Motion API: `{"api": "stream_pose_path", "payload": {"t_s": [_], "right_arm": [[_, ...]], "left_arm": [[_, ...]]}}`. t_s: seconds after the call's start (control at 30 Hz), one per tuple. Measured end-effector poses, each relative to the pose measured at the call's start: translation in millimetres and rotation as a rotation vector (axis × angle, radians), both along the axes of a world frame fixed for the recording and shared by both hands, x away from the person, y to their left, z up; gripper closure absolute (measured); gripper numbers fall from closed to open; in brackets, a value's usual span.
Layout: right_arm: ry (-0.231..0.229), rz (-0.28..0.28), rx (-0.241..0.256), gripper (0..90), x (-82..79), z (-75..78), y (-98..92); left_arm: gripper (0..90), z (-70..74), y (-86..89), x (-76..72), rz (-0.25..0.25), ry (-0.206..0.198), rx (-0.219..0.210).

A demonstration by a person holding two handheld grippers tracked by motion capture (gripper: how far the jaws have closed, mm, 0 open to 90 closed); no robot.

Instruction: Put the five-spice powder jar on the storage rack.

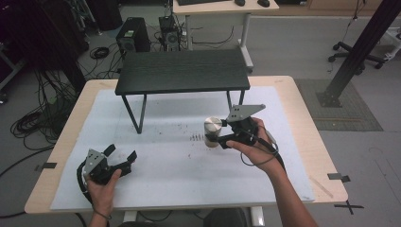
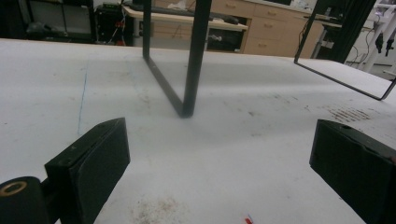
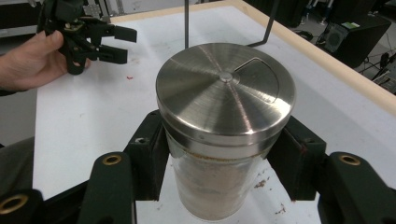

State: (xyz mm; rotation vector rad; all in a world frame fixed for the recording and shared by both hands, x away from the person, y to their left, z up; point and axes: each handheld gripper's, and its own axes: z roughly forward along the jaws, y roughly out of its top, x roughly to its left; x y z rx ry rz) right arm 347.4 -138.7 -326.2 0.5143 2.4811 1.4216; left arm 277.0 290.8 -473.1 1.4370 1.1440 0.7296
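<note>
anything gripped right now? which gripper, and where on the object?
The right gripper is shut on the shaker jar, its jaws on opposite sides of the glass body just below the steel lid. The left gripper is open and holds nothing.

A brushed silver lid is seen on the clear glass shaker jar of pale brown powder. Black jaws, a matte black shelf and a white mat flecked with brown are shown.

shaker right of stand leg, on mat
</note>
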Motion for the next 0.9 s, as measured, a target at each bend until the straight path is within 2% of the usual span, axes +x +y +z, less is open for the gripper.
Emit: {"api": "stream_pose_path", "payload": {"t_s": [0.17,0.33,0.53,0.77,0.9], "right_arm": [[-0.005,0.006,-0.006,43.2,0.0,9.7,1.2],[-0.014,0.018,-0.002,43.2,2.5,27.4,3.2],[-0.01,0.032,0.025,43.2,5.8,45.2,4.5],[-0.009,0.056,0.03,43.3,9.0,62.4,7.1],[-0.007,0.077,0.037,43.2,12.5,77.7,8.6]], "left_arm": [[5.3,0.0,0.0,0.0,-0.001,0.0,0.0],[5.3,0.0,0.2,-0.2,-0.001,-0.001,-0.001],[5.3,0.0,0.4,-0.2,-0.002,-0.002,-0.003],[5.3,0.0,0.5,-0.3,-0.003,-0.002,-0.003],[5.2,-0.1,0.4,-0.4,-0.003,-0.004,-0.005]]}}
